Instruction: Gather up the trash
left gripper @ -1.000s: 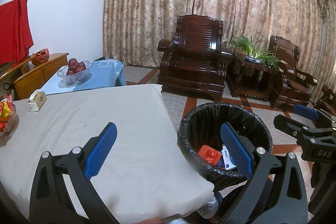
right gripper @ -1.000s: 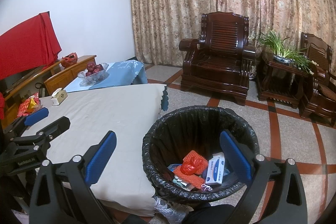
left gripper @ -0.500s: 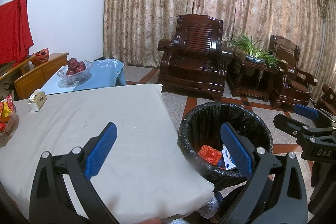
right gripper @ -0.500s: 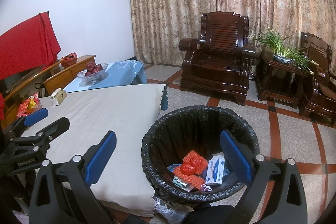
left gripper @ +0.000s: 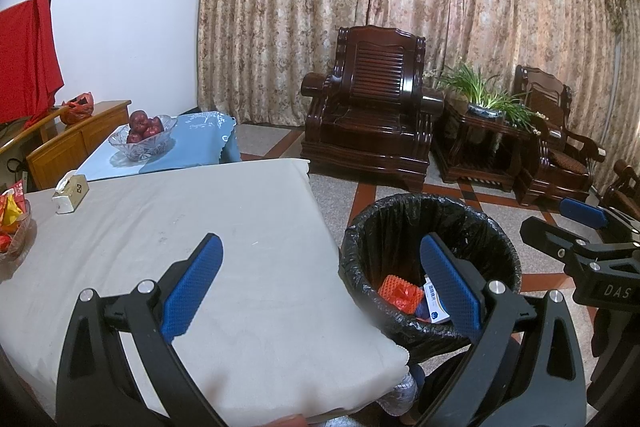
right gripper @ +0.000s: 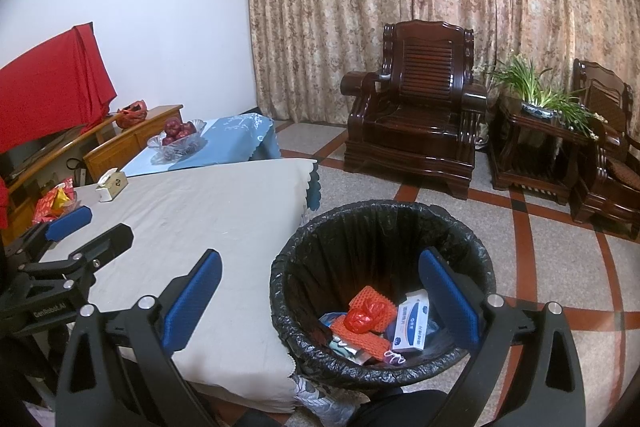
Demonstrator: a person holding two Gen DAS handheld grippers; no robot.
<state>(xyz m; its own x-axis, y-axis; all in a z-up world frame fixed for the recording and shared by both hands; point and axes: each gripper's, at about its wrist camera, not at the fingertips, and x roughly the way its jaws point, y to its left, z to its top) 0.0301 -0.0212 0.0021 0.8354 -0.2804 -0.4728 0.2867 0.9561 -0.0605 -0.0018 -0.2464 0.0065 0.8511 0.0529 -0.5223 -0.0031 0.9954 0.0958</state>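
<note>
Hovering beside the bin (right gripper: 380,291), the left gripper (left gripper: 320,283) and right gripper (right gripper: 320,287) gape empty; a medicine box (right gripper: 410,325) and orange foam netting (right gripper: 368,307) lie inside the bin.

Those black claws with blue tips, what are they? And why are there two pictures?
They are grabbing tools a person holds, one in each hand, each with a camera looking along it. One picture comes from the left gripper, the other from the right gripper. Both have their jaws wide open and hold nothing. Beside the table stands a trash bin with a black bag; an orange net and a small white box lie inside. A tissue box sits on the table.
</note>
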